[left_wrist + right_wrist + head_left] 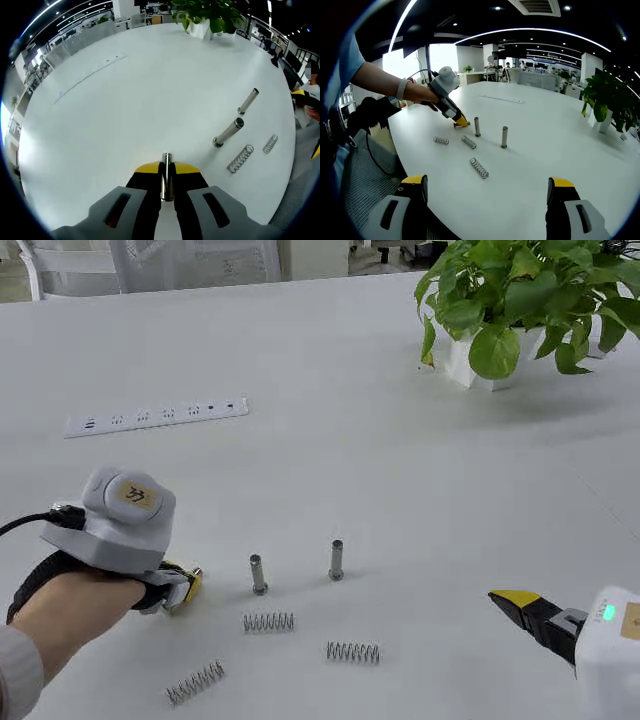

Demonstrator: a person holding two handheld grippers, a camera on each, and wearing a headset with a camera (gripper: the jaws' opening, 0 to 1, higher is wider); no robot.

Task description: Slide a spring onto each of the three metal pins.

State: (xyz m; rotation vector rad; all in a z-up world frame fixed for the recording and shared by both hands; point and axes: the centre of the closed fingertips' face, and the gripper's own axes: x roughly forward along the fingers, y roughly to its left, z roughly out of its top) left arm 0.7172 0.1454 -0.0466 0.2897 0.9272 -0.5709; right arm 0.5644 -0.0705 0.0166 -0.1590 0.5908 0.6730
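Two metal pins stand upright on the white table, one [258,574] nearer my left gripper and one [336,560] to its right. A third pin [166,172] is clamped between the yellow-tipped jaws of my left gripper [188,583], whose tip is low over the table just left of the standing pins. Three springs lie flat in front of the pins: one [268,621] below the left pin, one [352,651] further right, one [195,681] nearest me. My right gripper [530,608] hovers at the lower right, its jaws wide apart [487,184] and empty, well away from the springs [479,168].
A white power strip [155,417] lies at the back left. A potted green plant [520,300] stands at the back right. Chairs [60,265] sit beyond the far table edge. A cable runs from the left gripper off the left side.
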